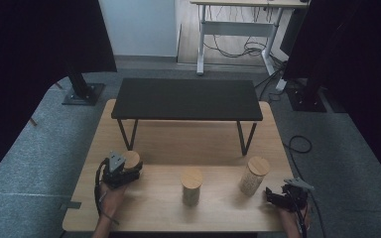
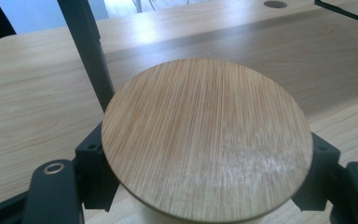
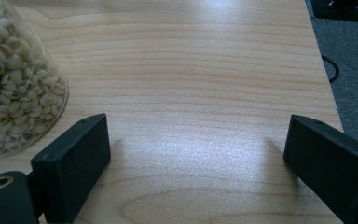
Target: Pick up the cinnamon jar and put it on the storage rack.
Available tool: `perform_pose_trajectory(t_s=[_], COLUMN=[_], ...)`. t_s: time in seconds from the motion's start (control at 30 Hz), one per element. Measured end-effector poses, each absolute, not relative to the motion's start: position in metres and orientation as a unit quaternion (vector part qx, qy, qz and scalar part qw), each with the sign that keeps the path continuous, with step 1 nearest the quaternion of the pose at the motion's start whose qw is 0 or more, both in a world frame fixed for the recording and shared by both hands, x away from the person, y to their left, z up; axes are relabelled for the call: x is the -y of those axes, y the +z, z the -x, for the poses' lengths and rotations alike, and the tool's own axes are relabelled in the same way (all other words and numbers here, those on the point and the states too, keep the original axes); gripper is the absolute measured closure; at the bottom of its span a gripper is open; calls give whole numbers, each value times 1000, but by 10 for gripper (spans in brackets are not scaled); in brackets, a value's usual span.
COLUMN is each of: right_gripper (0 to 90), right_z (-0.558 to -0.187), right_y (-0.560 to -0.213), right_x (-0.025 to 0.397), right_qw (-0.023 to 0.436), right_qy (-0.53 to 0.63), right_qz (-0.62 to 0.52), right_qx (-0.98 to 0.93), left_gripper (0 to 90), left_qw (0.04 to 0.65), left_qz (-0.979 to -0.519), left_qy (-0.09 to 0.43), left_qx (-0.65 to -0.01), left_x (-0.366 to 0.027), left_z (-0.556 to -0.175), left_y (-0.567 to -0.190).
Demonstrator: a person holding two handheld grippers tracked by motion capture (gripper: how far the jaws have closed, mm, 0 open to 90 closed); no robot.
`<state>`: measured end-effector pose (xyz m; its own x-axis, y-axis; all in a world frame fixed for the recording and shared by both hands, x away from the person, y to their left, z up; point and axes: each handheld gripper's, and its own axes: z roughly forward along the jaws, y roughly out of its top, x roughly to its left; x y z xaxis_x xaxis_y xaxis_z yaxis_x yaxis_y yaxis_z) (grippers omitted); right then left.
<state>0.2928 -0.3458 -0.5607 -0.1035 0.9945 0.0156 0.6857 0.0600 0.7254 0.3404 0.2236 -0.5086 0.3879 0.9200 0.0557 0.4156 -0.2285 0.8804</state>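
From above, the left gripper [image 1: 121, 174] is seen at the table's [image 1: 154, 208] left edge, its jaws pinching a bamboo-lidded jar [image 1: 131, 159]. Up close, only the lid [image 2: 205, 140] is clasped, so it could be pulled off. Beside the bean jar [image 3: 14, 79], the right gripper [image 3: 198, 154] is held spread.

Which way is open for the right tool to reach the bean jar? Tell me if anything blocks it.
Probably yes. The right tool is open with bare table between its jaws, and the bean jar stands just to its left, with nothing between them. The middle jar stands farther off.
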Motion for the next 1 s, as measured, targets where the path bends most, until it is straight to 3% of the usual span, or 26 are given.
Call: perform_pose_trajectory(t_s=[1.0], right_gripper=[67], right_z=[-293], right_y=[-561], right_x=[346], right_qw=[259], right_qy=[298], right_qz=[-617], right_qx=[-680], left_gripper=[254], left_qw=[416], left_qz=[-726], left_qy=[301], left_qx=[-457], left_x=[-221], left_z=[-339], left_y=[-495])
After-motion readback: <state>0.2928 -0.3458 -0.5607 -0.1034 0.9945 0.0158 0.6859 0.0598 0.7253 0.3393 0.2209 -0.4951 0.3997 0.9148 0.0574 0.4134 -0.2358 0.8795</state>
